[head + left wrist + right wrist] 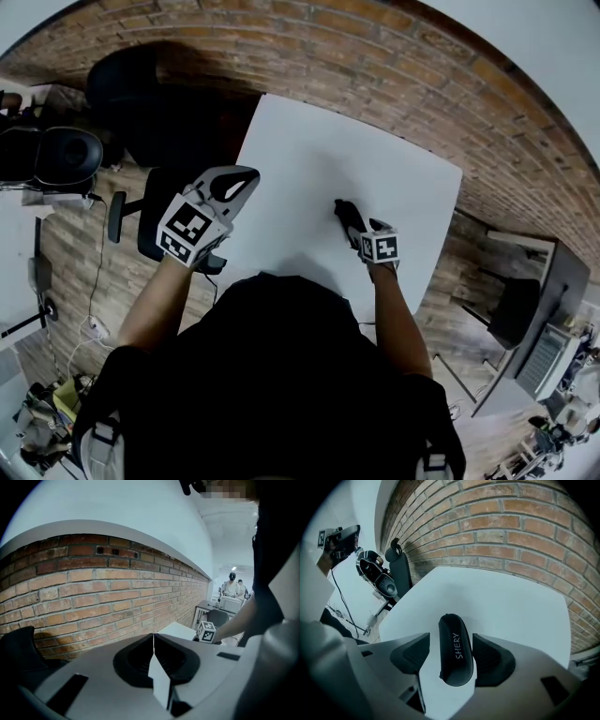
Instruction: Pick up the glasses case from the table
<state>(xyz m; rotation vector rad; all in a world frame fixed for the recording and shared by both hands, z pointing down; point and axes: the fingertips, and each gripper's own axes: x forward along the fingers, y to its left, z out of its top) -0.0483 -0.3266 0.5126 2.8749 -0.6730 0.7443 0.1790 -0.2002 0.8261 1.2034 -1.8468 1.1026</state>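
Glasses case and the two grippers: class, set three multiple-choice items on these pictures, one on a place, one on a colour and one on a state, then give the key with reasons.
1. Where does the glasses case lie?
A. In a drawer
B. On the white table, between the jaws of the right gripper
C. On a shelf

2. What colour is the glasses case?
A. Black
B. Red
C. Yellow

3. How do the jaws of the left gripper stand?
A. Wide apart
B. Closed on the glasses case
C. Together, with nothing between them

Key:
1 B, as the right gripper view shows the case flat on the table with a pad on each side of it.
2 A, as its shell is black with pale lettering.
3 C, as the left gripper view shows the pads meeting along one line.
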